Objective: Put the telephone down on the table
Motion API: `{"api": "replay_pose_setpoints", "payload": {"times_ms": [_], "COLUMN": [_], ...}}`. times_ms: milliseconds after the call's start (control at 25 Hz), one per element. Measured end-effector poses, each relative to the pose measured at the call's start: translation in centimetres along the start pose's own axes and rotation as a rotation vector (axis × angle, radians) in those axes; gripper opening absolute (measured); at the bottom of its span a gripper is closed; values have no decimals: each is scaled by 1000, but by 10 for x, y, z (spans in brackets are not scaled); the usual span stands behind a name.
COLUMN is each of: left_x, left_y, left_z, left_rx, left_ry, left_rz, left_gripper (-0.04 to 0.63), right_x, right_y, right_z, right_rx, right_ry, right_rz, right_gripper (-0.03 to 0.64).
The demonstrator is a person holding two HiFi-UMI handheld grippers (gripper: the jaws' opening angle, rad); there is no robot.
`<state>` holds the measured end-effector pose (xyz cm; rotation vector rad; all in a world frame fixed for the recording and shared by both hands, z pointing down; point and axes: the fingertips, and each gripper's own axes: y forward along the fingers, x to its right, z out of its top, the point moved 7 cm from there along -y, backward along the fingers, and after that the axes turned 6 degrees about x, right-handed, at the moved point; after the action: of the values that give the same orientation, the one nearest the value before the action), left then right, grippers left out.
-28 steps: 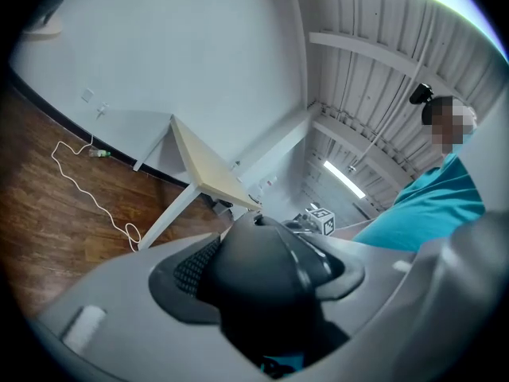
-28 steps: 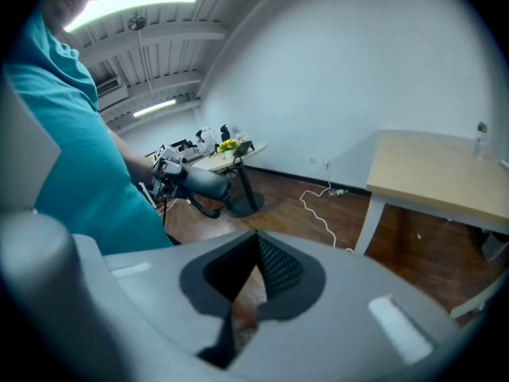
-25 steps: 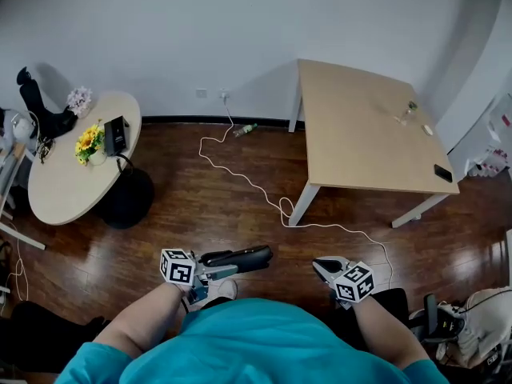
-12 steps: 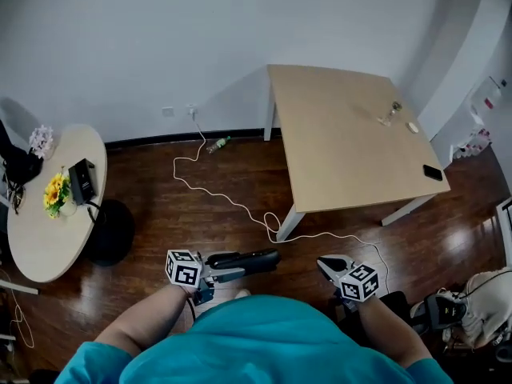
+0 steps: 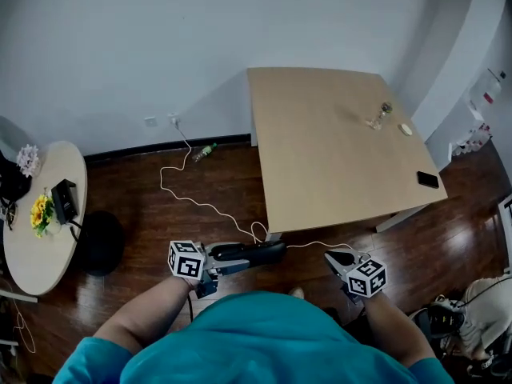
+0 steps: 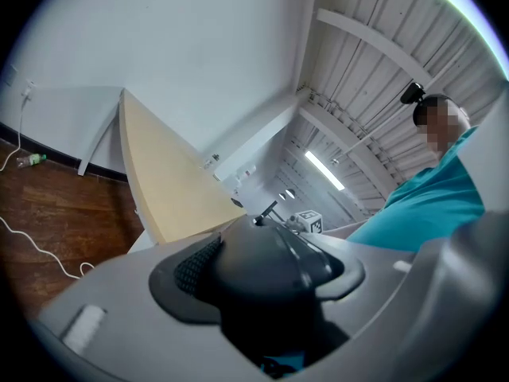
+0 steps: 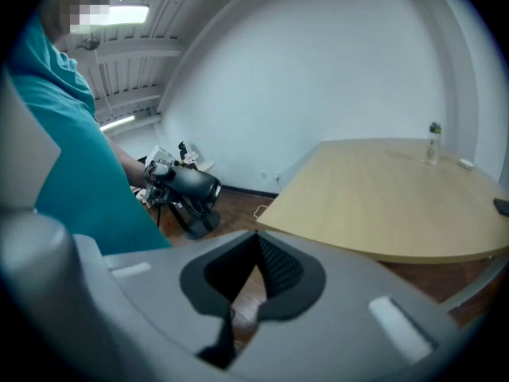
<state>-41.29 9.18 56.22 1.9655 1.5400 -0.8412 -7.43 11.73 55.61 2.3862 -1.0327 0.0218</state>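
- Black plastic fills the left gripper view: the telephone [image 6: 262, 273], a dark handset, sits between the jaws, which are clamped on it near one end.
- Low in the head view, left of centre, the left gripper [image 5: 218, 264] holds the handset roughly level, its free end reaching toward the right of the picture. Carrying it flat like this probably means it can be laid down without turning.
- The handset hangs in the air above the wooden floor [image 5: 144, 206], just short of the near left corner of the pale wooden table [image 5: 320, 166] that fills the upper middle of the frame. It is not over the tabletop, so I judge this to be the carry, with the setting-down not yet done.
- The right gripper [image 5: 333, 256], at the lower right, has its jaws brought together at the tips with nothing between them. It appears to be a spare hand kept clear of the handset.
- A small bottle [image 5: 376, 118], a pale small thing [image 5: 406, 130] and a dark flat thing [image 5: 427, 180] all lie toward the table's right side. The bare near left part looks like the natural landing spot.
- A white cable [image 5: 200, 204] snakes across the floor to the near table leg, which could be a snag for feet.
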Motion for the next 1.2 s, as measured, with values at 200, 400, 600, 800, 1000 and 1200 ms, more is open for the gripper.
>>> {"api": "replay_pose_setpoints", "payload": {"times_ms": [200, 400, 600, 800, 1000, 1200], "left_x": [1, 2, -18, -52, -89, -110], "left_y": [76, 148, 196, 235, 270, 315], "left_z": [4, 10, 27, 56, 95, 122], "left_rx": [58, 50, 25, 24, -4, -41], "left_ry": [1, 0, -15, -39, -69, -76], "left_rz": [30, 19, -2, -38, -85, -92], "left_gripper": [302, 302, 302, 302, 302, 302], "right_x": [77, 142, 191, 234, 277, 319], "right_y": [-32, -62, -74, -69, -63, -68], "right_z": [8, 16, 19, 29, 48, 60], "right_rx": [-1, 14, 21, 15, 29, 37], "right_ry": [-36, -45, -17, 15, 51, 61], "right_rz": [36, 26, -7, -50, -116, -139], "right_gripper": [3, 2, 3, 2, 2, 2]}}
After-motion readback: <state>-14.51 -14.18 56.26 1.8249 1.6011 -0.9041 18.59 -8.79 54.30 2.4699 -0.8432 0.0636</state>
